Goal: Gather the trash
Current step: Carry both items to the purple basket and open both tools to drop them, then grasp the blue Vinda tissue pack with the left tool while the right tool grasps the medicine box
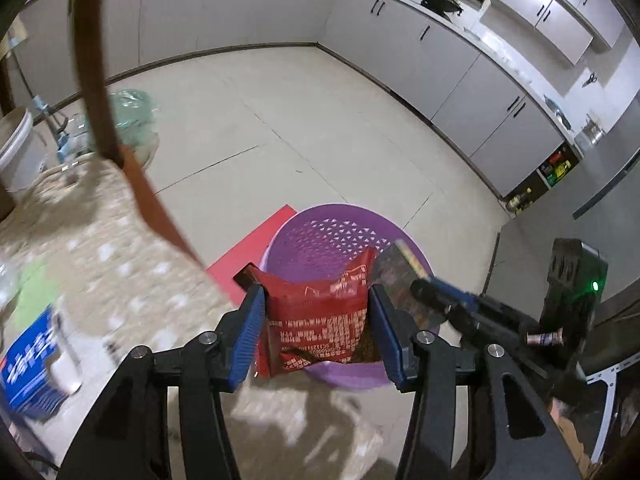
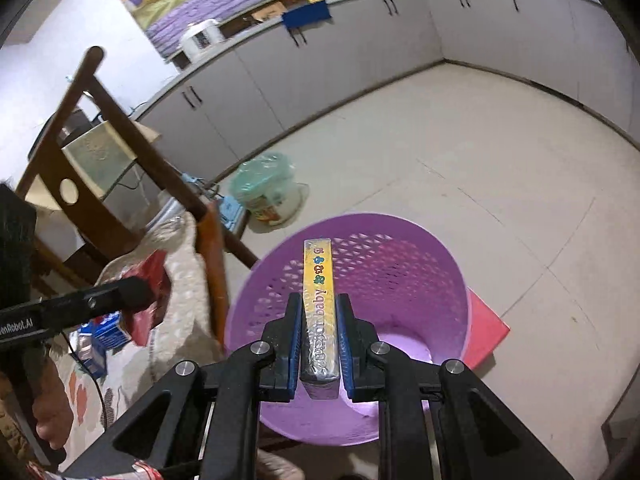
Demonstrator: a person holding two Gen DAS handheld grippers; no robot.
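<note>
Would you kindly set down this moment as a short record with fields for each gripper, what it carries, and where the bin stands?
left gripper: red snack packet between its jaws, held above the bin
right gripper: jaws shut on a narrow yellow box, over the bin's mouth
bin: purple perforated basket on the floor beside the cloth-covered table
under the bin: red mat
bin contents: none visible

Both wrist cams above basket (image 1: pixel 332 224)
</note>
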